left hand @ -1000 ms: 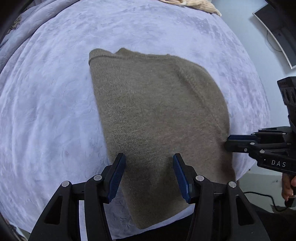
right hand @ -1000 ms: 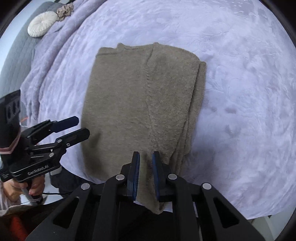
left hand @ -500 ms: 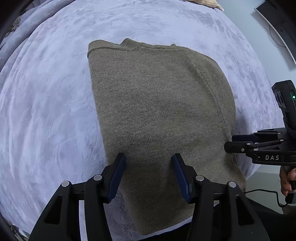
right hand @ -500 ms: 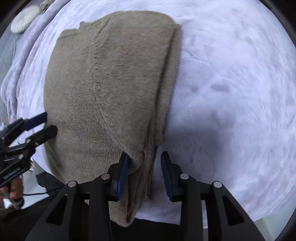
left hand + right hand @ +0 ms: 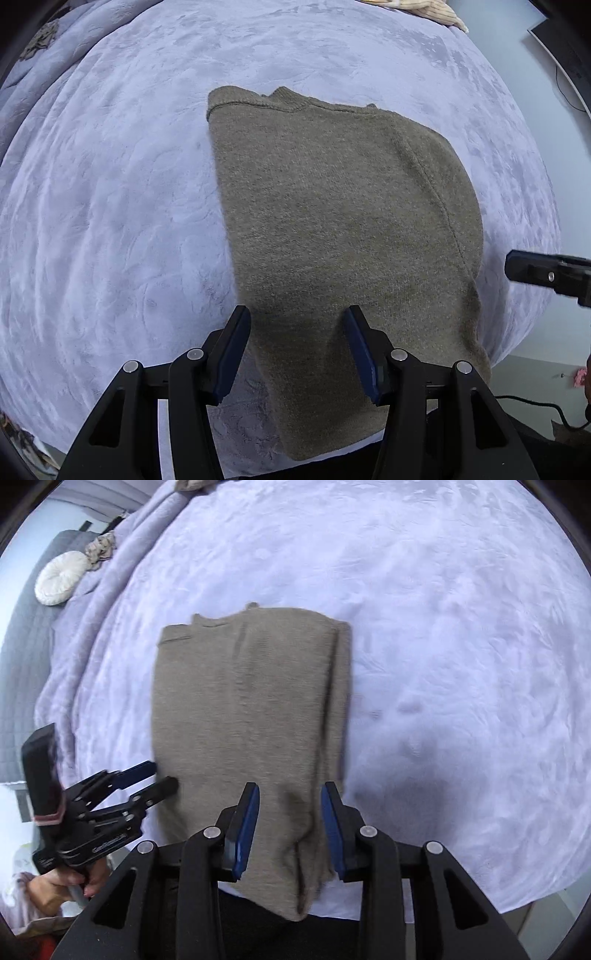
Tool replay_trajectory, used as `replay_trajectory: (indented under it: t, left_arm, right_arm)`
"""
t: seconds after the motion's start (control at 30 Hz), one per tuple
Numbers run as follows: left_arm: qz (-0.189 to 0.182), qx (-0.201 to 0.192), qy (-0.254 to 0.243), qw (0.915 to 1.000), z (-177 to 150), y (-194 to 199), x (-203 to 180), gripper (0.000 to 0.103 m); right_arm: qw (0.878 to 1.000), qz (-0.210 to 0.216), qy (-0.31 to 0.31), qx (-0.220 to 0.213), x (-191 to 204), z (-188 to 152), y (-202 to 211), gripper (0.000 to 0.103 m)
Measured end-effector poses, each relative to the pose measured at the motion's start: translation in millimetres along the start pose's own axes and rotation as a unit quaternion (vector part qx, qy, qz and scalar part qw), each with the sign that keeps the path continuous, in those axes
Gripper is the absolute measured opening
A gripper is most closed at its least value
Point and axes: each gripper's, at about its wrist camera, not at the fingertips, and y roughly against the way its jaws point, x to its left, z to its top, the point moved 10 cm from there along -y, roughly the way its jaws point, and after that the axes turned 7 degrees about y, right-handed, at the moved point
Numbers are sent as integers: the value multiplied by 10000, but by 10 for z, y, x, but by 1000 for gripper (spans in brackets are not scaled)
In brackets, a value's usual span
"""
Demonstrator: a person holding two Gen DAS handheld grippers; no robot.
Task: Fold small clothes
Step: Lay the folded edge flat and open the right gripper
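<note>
**Folded sweater on bed, both claws apart, nothing gripped**

Olive-brown knit sweater [image 5: 343, 229] lies folded lengthwise on lavender blanket [image 5: 110, 221], collar at far end toward 12 o'clock, hem hanging off the near bed edge at 6. In right wrist view same sweater [image 5: 251, 716] shows stacked fold layers along its 3 o'clock side; frame a bit blurred.

Left gripper [image 5: 297, 349]: jaws wide, blue pads either side of sweater's near-left part, above the cloth, holding nothing. Contact w/ fabric can't tell.

Right gripper [image 5: 290, 829]: jaws wide too, straddling the near-right hem area over the layered edge, nothing pinched.

Cross views: right gripper tip [image 5: 546, 273] pokes in at 3 o'clock of left view, just beside sweater's right edge. Left gripper [image 5: 159, 777] seen at 9 o'clock of right view, fingers parted, tips at sweater's left edge; person's hand [image 5: 62, 886] on its handle.

Bkgd: round cream cushion [image 5: 61, 578] at 10 o'clock on grey quilt [image 5: 22, 664]; beige knit item [image 5: 432, 13] at 1 o'clock of left view.
</note>
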Motion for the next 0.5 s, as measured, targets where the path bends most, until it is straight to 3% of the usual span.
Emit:
replay_trajectory:
  t: [0.1,0.27,0.33,0.37,0.43,0.5]
  left_arm:
    - [26,-17,52,10000,21,59,84,55]
    - [177,109,-107,9997,-94,5,160,55]
    - [155,120,-92,9998,-138,-4,180,55]
    - [137,133,-89,9998,-149,-2,183,55]
    - [116,165,-92,9998,-164,10,195,55]
    - [227,138,-127,9996,-155,48,223,55]
  right_arm:
    - [9983,162,281,479,77,-160,-94,40]
    - [9895,-48,575,1323,-22,-725,-267,40]
    - [9866,-136,570,1522,-93,-910,-381,29]
    - [9845,-394,601,1601,-190,-981,-440,7]
    - [9849,-526,461,1586,-330,-1057,-528,7]
    - [9801,-922,151,1749,-583,-1177,-585,4]
